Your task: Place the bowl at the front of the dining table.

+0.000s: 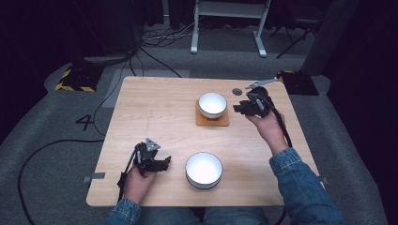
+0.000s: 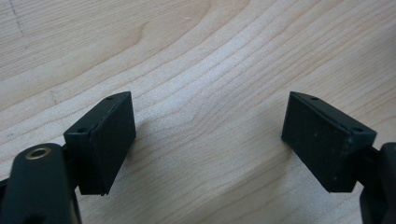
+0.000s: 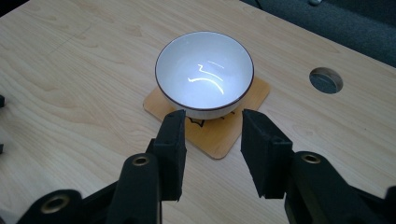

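Observation:
A small white bowl [image 1: 212, 104] [image 3: 204, 74] stands on a square wooden coaster [image 1: 212, 119] [image 3: 219, 133] at the table's far middle. My right gripper [image 1: 238, 108] [image 3: 212, 151] hovers just right of that bowl, pointing at it, jaws open with nothing between them. A larger white bowl [image 1: 203, 169] sits near the front edge. My left gripper [image 1: 165, 163] [image 2: 208, 140] rests low over bare wood left of the large bowl, jaws spread wide and empty.
A round hole [image 1: 237, 91] [image 3: 326, 80] is cut in the wooden tabletop [image 1: 155, 108] behind the right gripper. Cables [image 1: 56, 140] lie on the grey floor left of the table, and a white frame [image 1: 230, 18] stands beyond it.

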